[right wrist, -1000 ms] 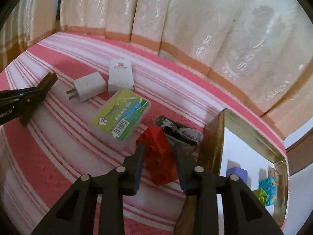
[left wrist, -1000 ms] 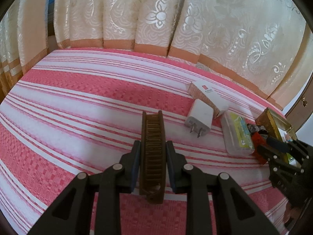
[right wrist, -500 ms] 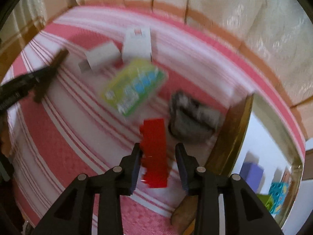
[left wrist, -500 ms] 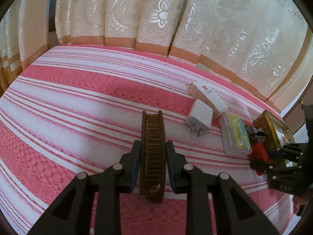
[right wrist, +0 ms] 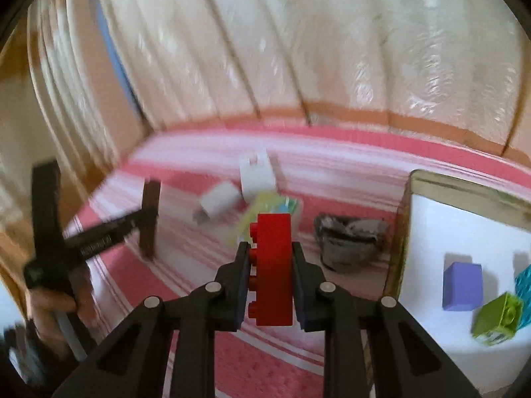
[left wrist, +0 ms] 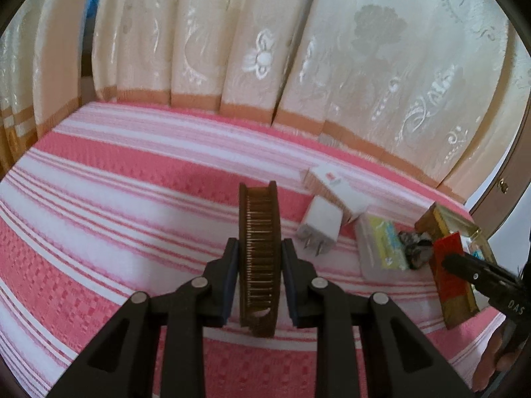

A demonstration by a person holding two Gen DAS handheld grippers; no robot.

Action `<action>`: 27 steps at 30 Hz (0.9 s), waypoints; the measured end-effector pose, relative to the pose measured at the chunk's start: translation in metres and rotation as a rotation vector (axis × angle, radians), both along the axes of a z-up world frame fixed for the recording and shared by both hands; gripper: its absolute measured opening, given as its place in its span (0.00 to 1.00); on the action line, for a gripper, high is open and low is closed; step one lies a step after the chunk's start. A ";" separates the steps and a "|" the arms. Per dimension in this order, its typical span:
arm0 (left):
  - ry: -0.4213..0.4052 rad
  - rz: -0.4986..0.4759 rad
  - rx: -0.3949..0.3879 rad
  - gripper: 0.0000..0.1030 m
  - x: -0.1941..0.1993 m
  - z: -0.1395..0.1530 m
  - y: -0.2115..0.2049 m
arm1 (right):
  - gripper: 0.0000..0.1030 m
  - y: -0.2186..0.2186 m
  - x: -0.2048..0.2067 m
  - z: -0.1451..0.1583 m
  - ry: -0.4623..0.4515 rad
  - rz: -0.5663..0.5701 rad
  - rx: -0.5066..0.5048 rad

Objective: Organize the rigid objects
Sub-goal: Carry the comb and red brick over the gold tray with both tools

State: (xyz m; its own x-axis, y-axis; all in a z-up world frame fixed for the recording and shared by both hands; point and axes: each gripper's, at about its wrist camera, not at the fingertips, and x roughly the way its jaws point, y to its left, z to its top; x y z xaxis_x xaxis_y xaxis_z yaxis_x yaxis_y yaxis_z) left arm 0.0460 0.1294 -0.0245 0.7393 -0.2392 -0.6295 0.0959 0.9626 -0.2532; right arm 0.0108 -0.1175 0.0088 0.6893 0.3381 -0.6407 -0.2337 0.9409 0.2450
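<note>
My left gripper [left wrist: 259,248] is shut on a brown comb [left wrist: 259,252], held on edge above the pink striped cloth [left wrist: 116,199]. My right gripper [right wrist: 270,252] is shut on a red toy brick [right wrist: 273,265], lifted off the cloth just left of a gold-rimmed tray [right wrist: 464,192]. In the left wrist view the red brick [left wrist: 449,265] and the right gripper [left wrist: 464,268] show at the far right, over the tray [left wrist: 431,219]. The right wrist view shows the left gripper [right wrist: 146,219] with the comb [right wrist: 149,219] at the left.
A white plug adapter [left wrist: 320,227], a white box [left wrist: 335,185], a clear case with a green label [left wrist: 381,247] and a dark crumpled item [right wrist: 348,242] lie on the cloth. The tray holds a purple cube [right wrist: 462,287], a green brick [right wrist: 497,318] and a teal brick [right wrist: 524,285]. Curtains hang behind.
My right gripper closed on the red brick, lifted it off the cloth and rolled it upright beside the tray. The left gripper, still holding the comb, tilted slightly.
</note>
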 end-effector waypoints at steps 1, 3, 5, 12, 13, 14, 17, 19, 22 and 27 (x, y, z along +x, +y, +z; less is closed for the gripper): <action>-0.028 0.010 0.010 0.23 -0.002 0.002 -0.002 | 0.24 -0.001 -0.001 0.001 -0.025 -0.018 0.020; -0.064 0.022 0.025 0.23 -0.005 0.005 -0.004 | 0.24 -0.006 -0.004 0.001 -0.069 -0.043 0.072; -0.100 0.025 0.022 0.23 -0.008 0.008 -0.008 | 0.24 -0.013 -0.008 0.000 -0.111 -0.062 0.102; -0.216 0.024 0.000 0.23 -0.022 0.022 -0.027 | 0.24 -0.048 -0.015 0.014 -0.219 -0.160 0.113; -0.222 0.023 -0.009 0.23 -0.024 0.023 -0.030 | 0.24 -0.053 -0.020 0.017 -0.232 -0.170 0.117; -0.226 0.021 -0.023 0.23 -0.026 0.024 -0.033 | 0.24 -0.057 -0.023 0.019 -0.245 -0.181 0.118; -0.251 0.010 -0.030 0.23 -0.032 0.028 -0.048 | 0.24 -0.065 -0.033 0.026 -0.278 -0.203 0.107; -0.268 0.003 -0.011 0.23 -0.036 0.030 -0.061 | 0.24 -0.074 -0.037 0.027 -0.292 -0.212 0.106; -0.275 -0.010 -0.003 0.23 -0.039 0.030 -0.079 | 0.24 -0.087 -0.042 0.030 -0.308 -0.229 0.110; -0.286 -0.027 0.009 0.23 -0.042 0.033 -0.108 | 0.24 -0.111 -0.052 0.033 -0.335 -0.268 0.101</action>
